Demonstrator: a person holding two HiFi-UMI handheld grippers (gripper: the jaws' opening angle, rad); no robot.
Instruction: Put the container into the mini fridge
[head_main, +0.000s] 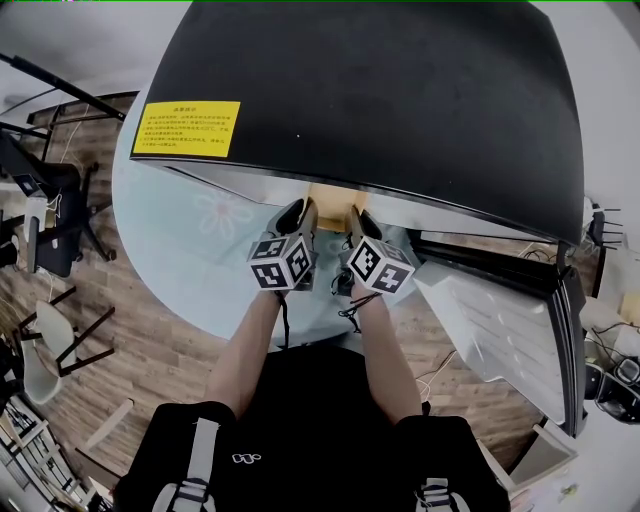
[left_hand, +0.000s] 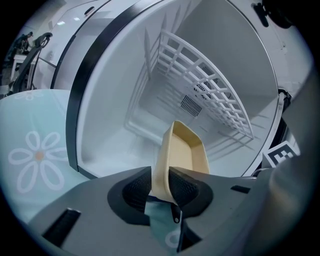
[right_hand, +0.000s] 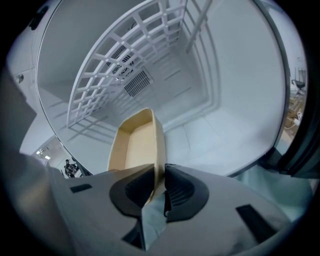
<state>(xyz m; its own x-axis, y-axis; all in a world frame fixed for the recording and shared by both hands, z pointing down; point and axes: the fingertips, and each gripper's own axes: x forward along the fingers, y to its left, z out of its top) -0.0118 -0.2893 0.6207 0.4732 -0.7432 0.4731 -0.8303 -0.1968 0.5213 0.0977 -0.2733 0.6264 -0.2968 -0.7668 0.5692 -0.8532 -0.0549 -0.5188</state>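
Likely a lab-like workroom: wood-plank floor (head_main: 150, 340), scattered chairs (head_main: 45, 345), and loose cables (head_main: 605, 375) beside the table (head_main: 190, 270).

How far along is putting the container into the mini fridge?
Done: mini fridge door stands open. In hand: the container is in the opening, right hand-held gripper clamping one wall, left hand-held gripper with jaws wide around the other. Left: release it inside, withdraw.

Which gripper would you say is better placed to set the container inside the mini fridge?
Right, probably: the right gripper pinches the container wall at the mini fridge's mouth; the left gripper looks loose around it.
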